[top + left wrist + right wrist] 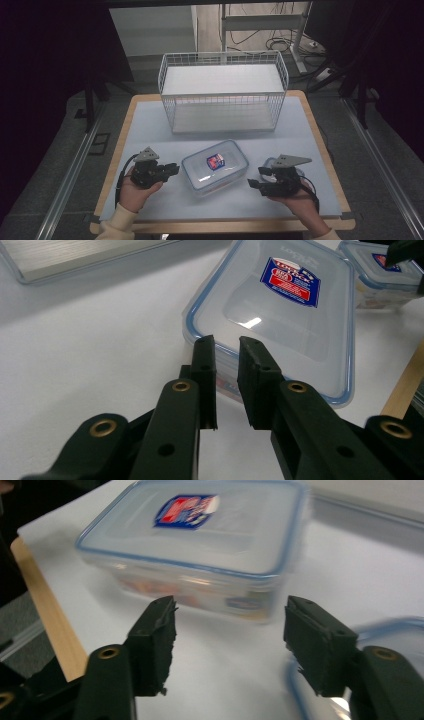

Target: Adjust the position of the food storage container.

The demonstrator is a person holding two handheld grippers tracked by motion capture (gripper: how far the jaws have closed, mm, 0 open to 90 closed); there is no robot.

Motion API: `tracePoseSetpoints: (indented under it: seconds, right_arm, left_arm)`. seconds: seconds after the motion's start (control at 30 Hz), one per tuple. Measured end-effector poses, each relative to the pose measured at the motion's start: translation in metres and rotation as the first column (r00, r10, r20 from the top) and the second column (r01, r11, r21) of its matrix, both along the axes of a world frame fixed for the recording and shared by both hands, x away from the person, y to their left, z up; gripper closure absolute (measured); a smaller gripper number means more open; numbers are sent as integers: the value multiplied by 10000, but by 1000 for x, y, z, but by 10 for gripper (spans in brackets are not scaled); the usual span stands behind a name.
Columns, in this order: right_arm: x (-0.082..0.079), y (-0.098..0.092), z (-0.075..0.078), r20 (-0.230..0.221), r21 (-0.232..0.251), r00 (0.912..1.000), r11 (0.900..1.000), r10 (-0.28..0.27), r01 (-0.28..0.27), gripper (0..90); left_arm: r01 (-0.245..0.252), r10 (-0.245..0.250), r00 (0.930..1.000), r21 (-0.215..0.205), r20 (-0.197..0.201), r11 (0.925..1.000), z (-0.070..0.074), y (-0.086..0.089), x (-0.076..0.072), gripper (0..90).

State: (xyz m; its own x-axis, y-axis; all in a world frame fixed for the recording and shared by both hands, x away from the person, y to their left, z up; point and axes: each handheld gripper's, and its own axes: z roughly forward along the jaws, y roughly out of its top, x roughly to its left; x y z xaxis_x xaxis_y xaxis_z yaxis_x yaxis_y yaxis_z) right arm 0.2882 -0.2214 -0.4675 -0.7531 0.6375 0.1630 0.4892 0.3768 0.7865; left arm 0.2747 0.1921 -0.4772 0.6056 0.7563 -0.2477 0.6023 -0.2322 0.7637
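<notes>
A clear plastic box (215, 167) with a blue-rimmed lid and a red and blue label lies at the front middle of the table. My left gripper (175, 167) sits just left of it and points at its near corner (200, 335). Its jaws (227, 342) stand close together with a narrow gap and nothing between them. My right gripper (256, 177) is to the right of the box, held above a smaller lidded box (270, 162). It is wide open (230, 605) and empty, facing the big box's side (210, 530).
A white wire basket (223, 92) with a flat shelf stands at the back of the pale mat. The table's wooden edge (330, 165) runs close by on the right. Bare mat (150, 125) lies between basket and boxes.
</notes>
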Motion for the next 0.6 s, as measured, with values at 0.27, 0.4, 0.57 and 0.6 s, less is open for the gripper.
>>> tracePoseSetpoints:
  seconds: [0.27, 0.4, 0.57, 0.6]
  right_arm:
    - [9, -30, 9, 102, 337, 9977, 9972, -677, 674, 310]
    - [13, -41, 11, 93, 557, 9949, 9935, -1004, 998, 291]
    - [16, -46, 11, 116, 638, 9932, 9913, -1161, 1151, 281]
    - [16, -47, 11, 92, 624, 9927, 9909, -1200, 1192, 280]
  left_arm:
    - [47, -47, 10000, -20, 1, 10000, 1, -1, -1, 877]
    - [613, -613, 9981, -263, 15, 9978, 8, -11, -8, 899]
    - [1423, -1424, 9898, -436, 6, 9889, 13, -30, -20, 900]
    - [1628, -1629, 9866, -400, 15, 9858, 14, -36, -24, 900]
